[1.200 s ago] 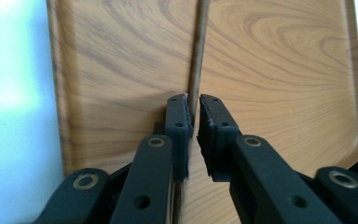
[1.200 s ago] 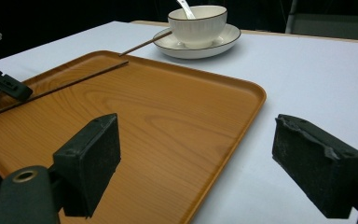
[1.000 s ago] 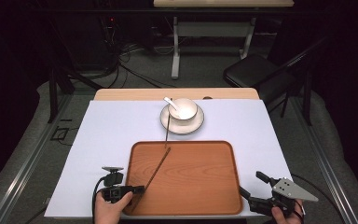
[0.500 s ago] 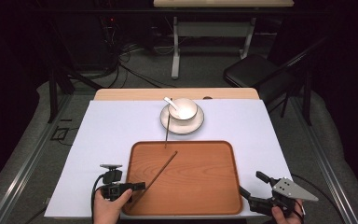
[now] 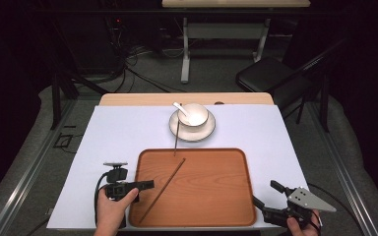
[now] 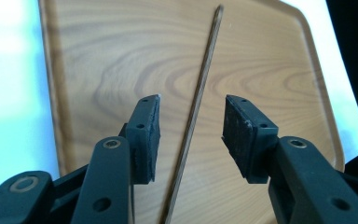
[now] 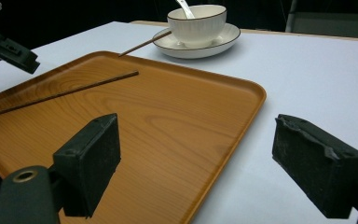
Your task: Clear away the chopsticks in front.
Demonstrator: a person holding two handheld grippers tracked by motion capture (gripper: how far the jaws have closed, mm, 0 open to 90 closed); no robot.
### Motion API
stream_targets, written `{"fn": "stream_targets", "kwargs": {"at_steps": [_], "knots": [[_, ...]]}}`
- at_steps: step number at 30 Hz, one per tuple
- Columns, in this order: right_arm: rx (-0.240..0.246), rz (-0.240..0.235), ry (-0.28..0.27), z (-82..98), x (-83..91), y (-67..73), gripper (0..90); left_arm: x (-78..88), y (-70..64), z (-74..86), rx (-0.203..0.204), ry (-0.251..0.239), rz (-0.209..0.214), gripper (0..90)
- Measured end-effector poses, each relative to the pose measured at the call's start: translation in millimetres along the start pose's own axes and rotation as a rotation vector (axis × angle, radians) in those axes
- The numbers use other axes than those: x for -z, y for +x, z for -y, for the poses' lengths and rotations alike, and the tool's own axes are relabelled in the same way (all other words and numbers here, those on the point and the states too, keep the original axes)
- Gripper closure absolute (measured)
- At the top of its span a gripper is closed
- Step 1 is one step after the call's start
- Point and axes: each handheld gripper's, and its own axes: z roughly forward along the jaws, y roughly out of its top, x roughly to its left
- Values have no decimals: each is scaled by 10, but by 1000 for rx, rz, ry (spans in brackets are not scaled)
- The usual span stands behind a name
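A thin brown chopstick (image 5: 163, 189) (image 6: 200, 88) lies slantwise on the wooden tray (image 5: 216, 196) (image 6: 98, 60). My left gripper (image 5: 147, 185) (image 6: 192, 100) hovers over the tray's left edge, just above the chopstick. Its jaws have just been opening, and the chopstick runs between the pads without touching them. A second chopstick (image 5: 176, 137) (image 7: 144, 43) leans from the saucer (image 5: 192, 130) (image 7: 200, 46) onto the tray's far rim. A white bowl (image 5: 193, 114) (image 7: 196, 22) with a spoon stands on the saucer. My right gripper (image 5: 266, 194) (image 7: 193, 135) stays open and empty at the tray's near right corner.
The tray sits on a white sheet (image 5: 118, 142) covering the table. A dark folding chair (image 5: 270, 78) and table legs (image 5: 184, 54) stand on the floor beyond the far edge. Cables trail from both grippers near the front.
The left gripper's jaws have spread apart and let go of the chopstick, which now rests flat on the tray. The left hand rose slightly. The right gripper has not moved.
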Motion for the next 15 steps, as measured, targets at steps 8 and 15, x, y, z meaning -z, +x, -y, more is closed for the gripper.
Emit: {"fn": "stream_targets", "kwargs": {"at_steps": [8, 15], "knots": [[1, 0, -2, 1, 1, 2, 144, -12, -30, -208, -40, -42, -21, 474], [2, 0, -2, 1, 0, 3, 144, -27, -47, -363, -54, -56, -38, 428]]}}
